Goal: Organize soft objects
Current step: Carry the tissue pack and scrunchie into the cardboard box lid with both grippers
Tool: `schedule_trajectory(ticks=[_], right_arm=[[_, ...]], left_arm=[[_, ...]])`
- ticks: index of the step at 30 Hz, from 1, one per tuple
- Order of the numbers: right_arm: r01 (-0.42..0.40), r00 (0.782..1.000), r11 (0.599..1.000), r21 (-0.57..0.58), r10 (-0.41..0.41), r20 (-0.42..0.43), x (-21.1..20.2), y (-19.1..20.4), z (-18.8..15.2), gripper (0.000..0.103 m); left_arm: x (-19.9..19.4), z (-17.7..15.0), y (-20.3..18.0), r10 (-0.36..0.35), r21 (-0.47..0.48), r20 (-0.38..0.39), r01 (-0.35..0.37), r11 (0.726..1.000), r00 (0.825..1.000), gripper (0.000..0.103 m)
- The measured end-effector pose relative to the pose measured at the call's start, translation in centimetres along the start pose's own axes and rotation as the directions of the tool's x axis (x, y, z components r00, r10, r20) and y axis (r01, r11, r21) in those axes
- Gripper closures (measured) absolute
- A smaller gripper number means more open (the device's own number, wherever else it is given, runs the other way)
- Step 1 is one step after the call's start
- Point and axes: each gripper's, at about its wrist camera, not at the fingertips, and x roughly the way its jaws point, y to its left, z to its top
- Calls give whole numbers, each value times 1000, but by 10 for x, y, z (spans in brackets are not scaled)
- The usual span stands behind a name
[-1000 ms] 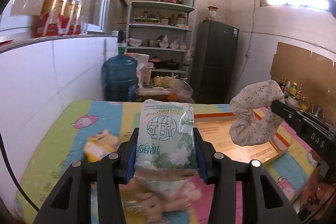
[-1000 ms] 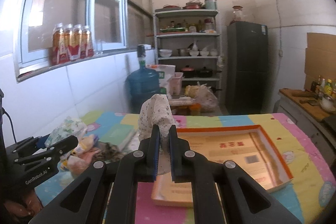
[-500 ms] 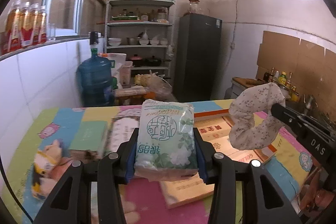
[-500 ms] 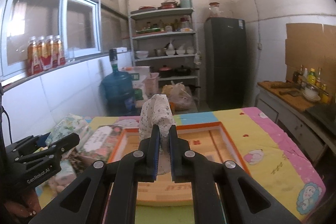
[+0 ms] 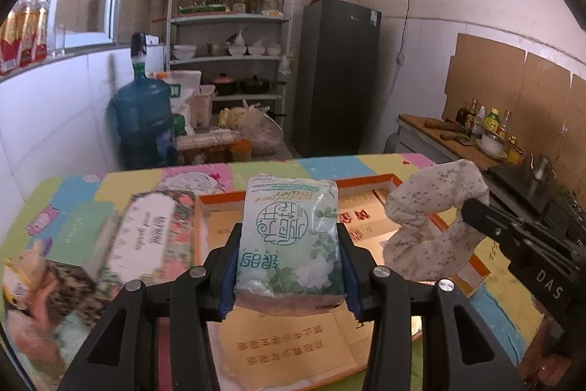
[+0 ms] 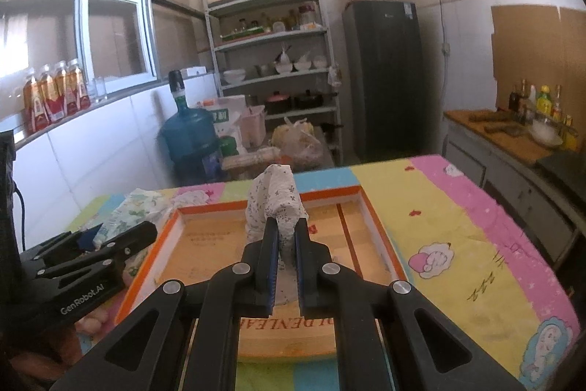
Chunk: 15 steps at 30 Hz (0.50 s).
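Note:
My left gripper point(image 5: 289, 237) is shut on a pale green tissue pack point(image 5: 290, 237) and holds it above the near left part of an orange-rimmed cardboard box point(image 5: 366, 180). My right gripper point(image 6: 285, 226) is shut on a white floral scrunchie point(image 6: 274, 196) above the same box point(image 6: 329, 195). The scrunchie also shows in the left wrist view point(image 5: 432, 229), at the right. The left gripper and its pack point(image 6: 128, 211) show at the left of the right wrist view.
Left of the box lie a floral tissue pack point(image 5: 146, 237), a green packet point(image 5: 77, 233) and plush toys point(image 5: 29, 281) on the colourful cartoon tablecloth point(image 6: 457, 226). Beyond the table stand a water jug point(image 5: 143, 120), shelves point(image 5: 230, 54) and a fridge point(image 5: 337, 76).
Both grippers have swung to the right with their loads and now hang over the box. The plush toys and packs have slid to the left of the views.

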Motion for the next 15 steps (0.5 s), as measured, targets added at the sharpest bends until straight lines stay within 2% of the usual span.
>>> schedule_trajectory(ticks=[6,15], right_arm=[[-23,998,999,29,25,-64,27,-13,-10,95],[-10,993,998,56,17,-114,51,-29,-22,94]], left_arm=[[29,-8,-7,-20,-7,-51,20,1000,999,56],[61,-22,-13,-31,-10,-142,30,999,989,55]])
